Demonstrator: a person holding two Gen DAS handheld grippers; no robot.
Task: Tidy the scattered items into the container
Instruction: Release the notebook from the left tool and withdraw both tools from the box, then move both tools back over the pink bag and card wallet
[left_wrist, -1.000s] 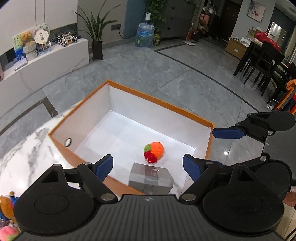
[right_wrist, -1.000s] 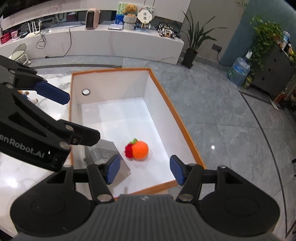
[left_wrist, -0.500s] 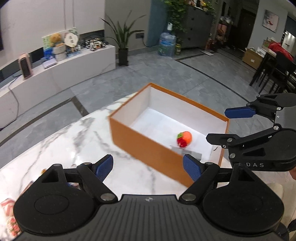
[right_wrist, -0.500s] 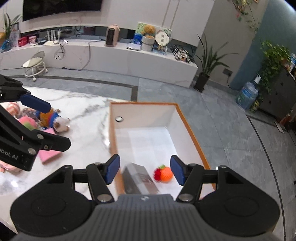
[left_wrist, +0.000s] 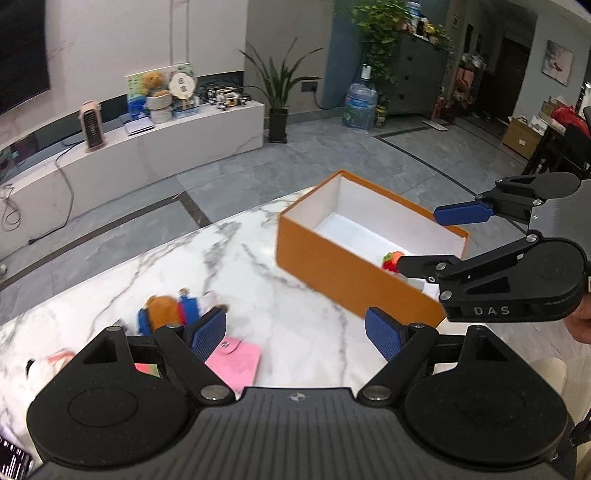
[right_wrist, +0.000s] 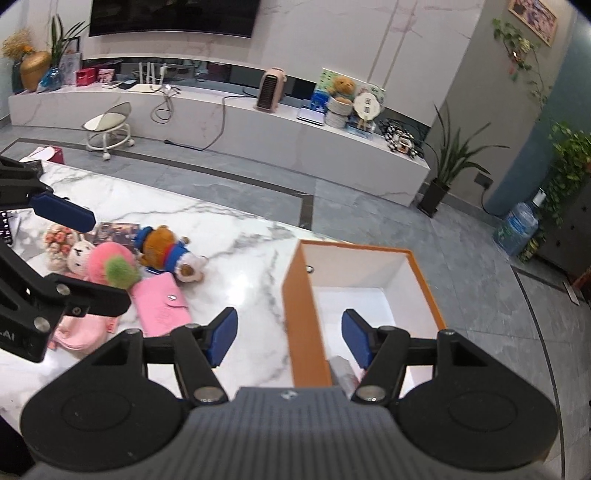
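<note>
The orange box (left_wrist: 351, 266) with white inner walls stands on the marble table; a knitted orange-and-red fruit (left_wrist: 392, 260) lies inside. In the right wrist view a grey carton (right_wrist: 341, 369) also lies in the orange box (right_wrist: 303, 306). Left of it are scattered a brown bear in blue (right_wrist: 166, 247), a pink wallet (right_wrist: 160, 308), a pink plush with a green tuft (right_wrist: 110, 264) and a white bunny (right_wrist: 77, 258). My left gripper (left_wrist: 295, 336) hangs open and empty above the table between the bear (left_wrist: 162, 308) and the box. My right gripper (right_wrist: 290, 336) is open and empty over the box's near wall.
A flower bouquet (right_wrist: 59, 236) and a dark booklet (right_wrist: 114, 230) lie behind the toys. A phone (left_wrist: 11, 461) shows at the lower left. The table's curved edge (right_wrist: 258, 218) drops to a grey tiled floor. A hand (left_wrist: 583, 325) holds the right gripper.
Both grippers have drawn back and up from over the box's inside. The box now sits off to the right and the scattered toys have come into view. Both stay open and empty.
</note>
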